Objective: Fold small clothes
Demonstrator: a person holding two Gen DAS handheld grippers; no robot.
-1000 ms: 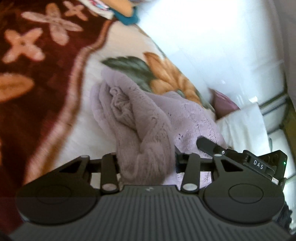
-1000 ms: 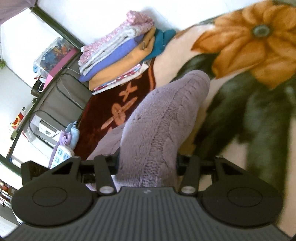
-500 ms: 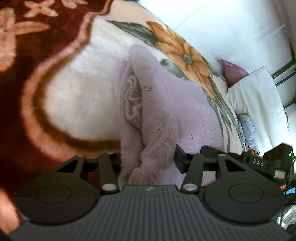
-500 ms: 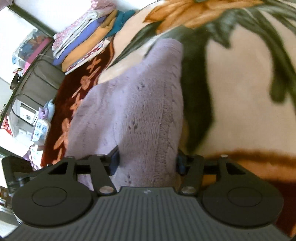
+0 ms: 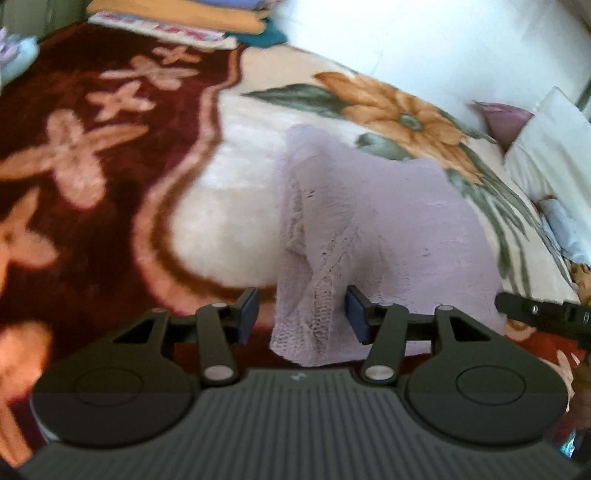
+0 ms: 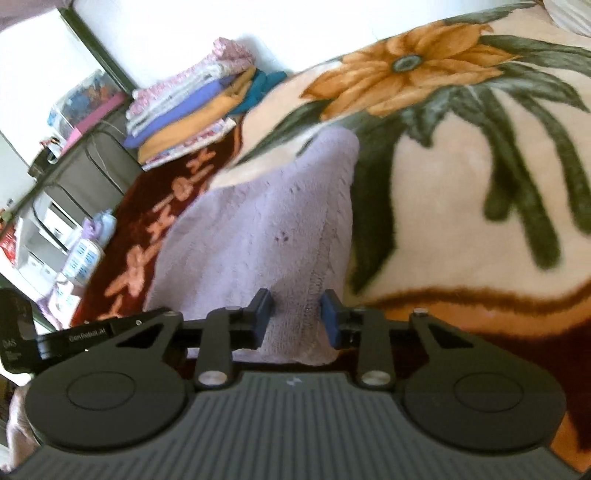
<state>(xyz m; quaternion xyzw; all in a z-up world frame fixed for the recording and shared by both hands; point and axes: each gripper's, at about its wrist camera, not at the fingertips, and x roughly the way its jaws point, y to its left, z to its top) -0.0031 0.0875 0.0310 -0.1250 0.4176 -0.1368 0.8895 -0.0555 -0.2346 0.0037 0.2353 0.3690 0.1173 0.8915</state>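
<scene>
A lilac knitted garment (image 5: 388,236) lies folded on the flowered blanket (image 5: 229,206); it also shows in the right wrist view (image 6: 258,236). My left gripper (image 5: 301,317) is open, its blue pads apart on either side of the garment's near left corner. My right gripper (image 6: 297,317) is open over the garment's near right corner, pads apart with cloth lying between them. The right gripper's body (image 5: 546,317) shows at the right edge of the left wrist view.
A stack of folded clothes (image 6: 188,110) sits at the blanket's far end by the wall, also in the left wrist view (image 5: 177,18). A white pillow (image 5: 554,147) lies at the right. Shelves and boxes (image 6: 55,229) stand beside the bed.
Both grippers have lowered the lilac garment onto the blanket and opened, letting go of it. The garment now lies flat, folded over.
</scene>
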